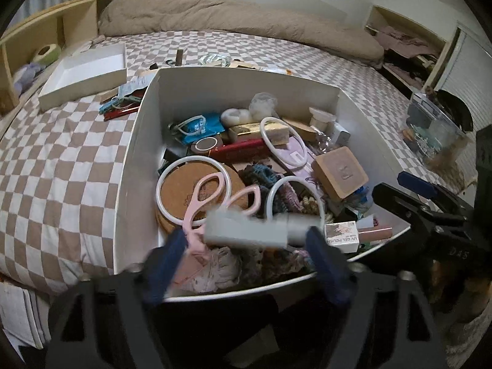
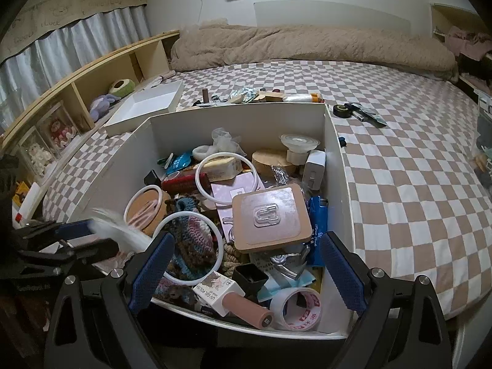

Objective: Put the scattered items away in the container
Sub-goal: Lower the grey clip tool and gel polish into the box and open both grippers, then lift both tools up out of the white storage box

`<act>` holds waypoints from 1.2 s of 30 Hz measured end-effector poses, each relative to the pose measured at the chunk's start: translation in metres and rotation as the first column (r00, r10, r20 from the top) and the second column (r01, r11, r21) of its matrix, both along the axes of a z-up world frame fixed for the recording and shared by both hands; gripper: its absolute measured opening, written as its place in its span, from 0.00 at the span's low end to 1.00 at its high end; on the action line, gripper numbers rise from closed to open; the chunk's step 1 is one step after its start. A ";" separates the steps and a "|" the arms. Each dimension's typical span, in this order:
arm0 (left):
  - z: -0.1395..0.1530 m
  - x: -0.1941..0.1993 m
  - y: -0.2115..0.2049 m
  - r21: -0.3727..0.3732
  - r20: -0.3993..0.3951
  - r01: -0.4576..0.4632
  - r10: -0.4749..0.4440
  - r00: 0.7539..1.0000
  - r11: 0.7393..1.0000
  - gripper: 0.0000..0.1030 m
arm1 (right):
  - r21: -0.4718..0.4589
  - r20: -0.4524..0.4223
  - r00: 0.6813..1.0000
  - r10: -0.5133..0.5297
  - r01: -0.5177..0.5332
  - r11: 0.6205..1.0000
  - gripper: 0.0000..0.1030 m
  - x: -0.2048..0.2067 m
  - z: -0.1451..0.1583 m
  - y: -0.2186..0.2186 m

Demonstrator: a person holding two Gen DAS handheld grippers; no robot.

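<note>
1. A large white box (image 1: 144, 153) sits on a checkered bed (image 1: 61, 169); it is the landmark for everything here. It is already heaped with small things: pink scissors (image 1: 209, 203), white rings, a cork coaster, a brown square block (image 1: 339, 173), crochet pieces.

2. The left gripper (image 1: 246, 246) hovers over the box's near edge. Its blue pads stand wide apart, and between them a blurred grey brush (image 1: 246, 230) with a pale fluffy tip lies crosswise. I cannot tell whether the pads touch it; it looks just let go, or about to be.

3. The right gripper (image 2: 246, 264) hangs over the box's near right corner, jaws wide, holding nothing. Below it lie a tape roll (image 2: 296, 309) and a polish bottle (image 2: 233, 301).

4. The step in hand seems to be dropping the brush into the box.

5. Beyond the box's far wall more items (image 2: 261, 95) still lie on the bed, and a black tape roll (image 2: 343, 110) lies past its far right corner. The next move likely calls for reaching over the far wall to fetch one.
</note>
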State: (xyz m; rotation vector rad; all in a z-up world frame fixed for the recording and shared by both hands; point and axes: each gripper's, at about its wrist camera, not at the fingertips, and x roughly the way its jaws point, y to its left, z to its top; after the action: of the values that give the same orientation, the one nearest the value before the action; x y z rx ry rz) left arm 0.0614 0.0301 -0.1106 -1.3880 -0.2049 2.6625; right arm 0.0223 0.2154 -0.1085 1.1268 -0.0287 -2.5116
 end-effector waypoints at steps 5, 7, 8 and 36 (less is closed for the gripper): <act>0.000 0.001 0.001 -0.014 -0.005 0.002 -0.002 1.000 1.000 0.83 | -0.009 0.002 1.000 -0.003 0.003 1.000 0.92 -0.001 -0.001 0.003; 0.000 0.000 0.002 -0.023 -0.006 0.003 -0.003 1.000 1.000 0.83 | -0.011 0.002 1.000 -0.003 0.003 1.000 0.92 -0.001 -0.001 0.003; 0.000 0.000 0.002 -0.029 -0.007 0.002 -0.003 1.000 1.000 0.83 | -0.011 0.002 1.000 -0.003 0.003 1.000 0.92 -0.001 -0.001 0.003; -0.003 -0.037 0.018 0.149 0.218 0.234 -0.262 0.940 0.961 0.98 | -0.047 -0.003 1.000 -0.008 0.008 0.999 0.92 0.000 0.003 0.008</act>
State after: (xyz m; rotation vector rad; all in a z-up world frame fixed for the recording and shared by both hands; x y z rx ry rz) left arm 0.0245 0.0478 -0.1134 -1.5739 -0.1965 2.2427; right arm 0.0226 0.2234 -0.1057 1.1067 -0.0918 -2.5061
